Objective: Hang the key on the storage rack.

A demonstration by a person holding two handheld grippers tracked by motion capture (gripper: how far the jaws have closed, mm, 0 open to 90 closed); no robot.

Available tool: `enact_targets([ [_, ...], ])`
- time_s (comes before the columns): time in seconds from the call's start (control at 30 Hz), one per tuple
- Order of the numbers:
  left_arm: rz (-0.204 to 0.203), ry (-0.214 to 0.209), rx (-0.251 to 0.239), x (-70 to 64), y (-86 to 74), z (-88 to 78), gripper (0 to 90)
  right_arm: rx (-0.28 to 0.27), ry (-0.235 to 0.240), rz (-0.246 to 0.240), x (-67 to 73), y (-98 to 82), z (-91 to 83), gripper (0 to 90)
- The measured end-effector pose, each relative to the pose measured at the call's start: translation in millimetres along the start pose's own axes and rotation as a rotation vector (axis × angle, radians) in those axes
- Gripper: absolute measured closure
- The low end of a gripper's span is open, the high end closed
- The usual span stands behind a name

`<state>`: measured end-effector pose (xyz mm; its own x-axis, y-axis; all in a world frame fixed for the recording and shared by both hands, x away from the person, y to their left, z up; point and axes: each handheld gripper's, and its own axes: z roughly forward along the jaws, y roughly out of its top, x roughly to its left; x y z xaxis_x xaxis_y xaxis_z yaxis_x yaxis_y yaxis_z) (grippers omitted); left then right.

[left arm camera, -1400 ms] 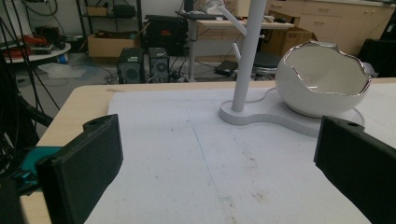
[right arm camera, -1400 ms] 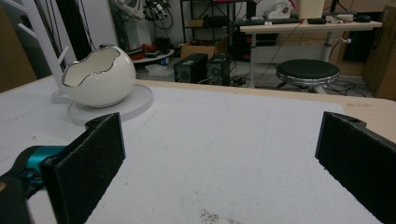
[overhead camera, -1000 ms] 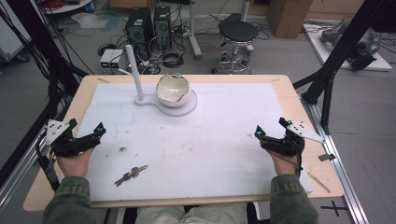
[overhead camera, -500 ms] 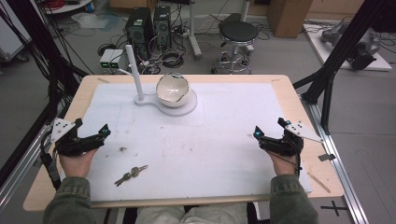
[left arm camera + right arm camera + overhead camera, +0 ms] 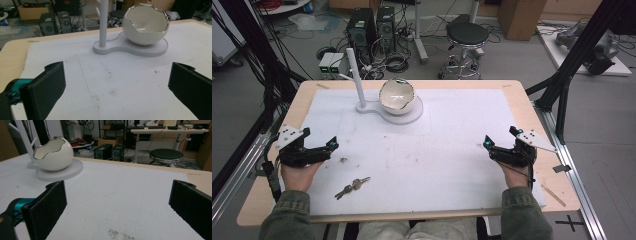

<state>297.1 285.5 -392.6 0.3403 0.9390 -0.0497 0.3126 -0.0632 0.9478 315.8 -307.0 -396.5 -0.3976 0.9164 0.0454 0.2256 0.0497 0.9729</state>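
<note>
Your left gripper [image 5: 319, 150] and right gripper [image 5: 499, 147] both rested with jaws wide, holding nothing. Nearest your left lay the keys [image 5: 352, 187], flat on the mat: stiff, light, probably slippery, so best pinched at the ring. Beyond stood the fragile-looking eggshell bowl [image 5: 396, 96].

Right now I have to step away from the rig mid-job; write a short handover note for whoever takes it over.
Left gripper: open, holding nothing, low over the table's left side.
Right gripper: open, holding nothing, low over the right side.
Small bunch of metal keys: flat on the white mat, near the front edge, closest to the left gripper.
White eggshell-shaped bowl with a silver rim: on the round white base beside the white branched post, far centre.
Done: nothing gripped so far.
Left: probably pick up the keys and take them to the bowl or post.
</note>
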Motion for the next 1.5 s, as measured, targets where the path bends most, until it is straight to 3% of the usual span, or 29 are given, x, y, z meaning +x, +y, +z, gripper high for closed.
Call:
enact_targets([
  [0.5,0.032,-0.065,0.064,-9.9,0.4,2.5,1.7,0.008,0.003,-0.002,0.6,-0.1,0.4,0.4],
  [1.13,0.115,-0.170,0.221,-25.1,-5.7,15.6,1.7,0.009,0.005,0.004,0.6,-0.3,1.0,0.4],
  [1.5,0.133,-0.220,0.276,-31.8,-8.0,20.8,1.7,0.013,0.011,0.004,0.6,-0.4,1.4,0.4],
])
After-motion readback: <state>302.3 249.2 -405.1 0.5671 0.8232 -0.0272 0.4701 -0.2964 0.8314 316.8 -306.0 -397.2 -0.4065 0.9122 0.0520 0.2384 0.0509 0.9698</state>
